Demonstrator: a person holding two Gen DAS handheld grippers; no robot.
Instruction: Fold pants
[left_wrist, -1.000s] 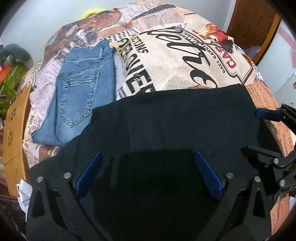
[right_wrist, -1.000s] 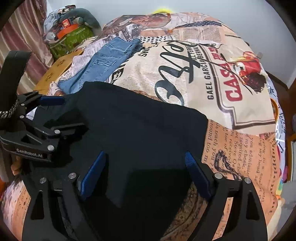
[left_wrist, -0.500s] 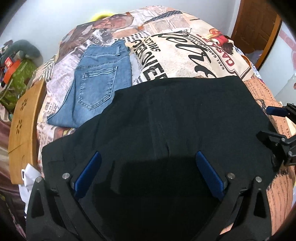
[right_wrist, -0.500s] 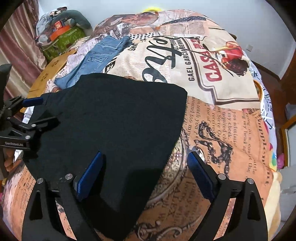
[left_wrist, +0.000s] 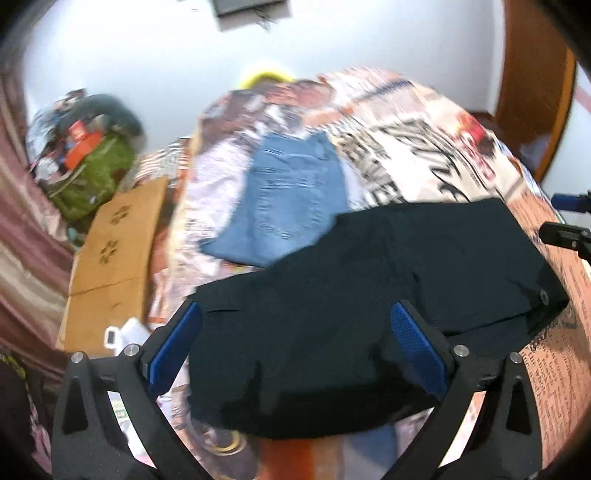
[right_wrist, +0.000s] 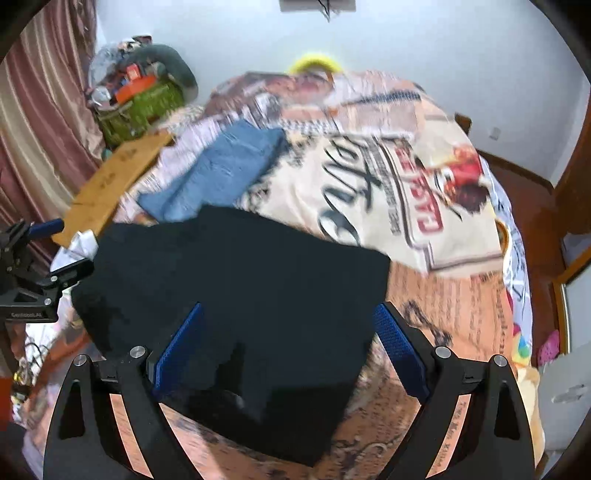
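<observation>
Lying flat: matte black pants (left_wrist: 369, 306), squarish fold.

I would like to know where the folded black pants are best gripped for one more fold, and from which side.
Probably the near edge of the black pants, one open gripper toward each corner, coming from the viewer's side. The left gripper and right gripper already straddle that edge, and the cloth lies flat on the bedspread, so it should lift away toward the blue jeans.
</observation>
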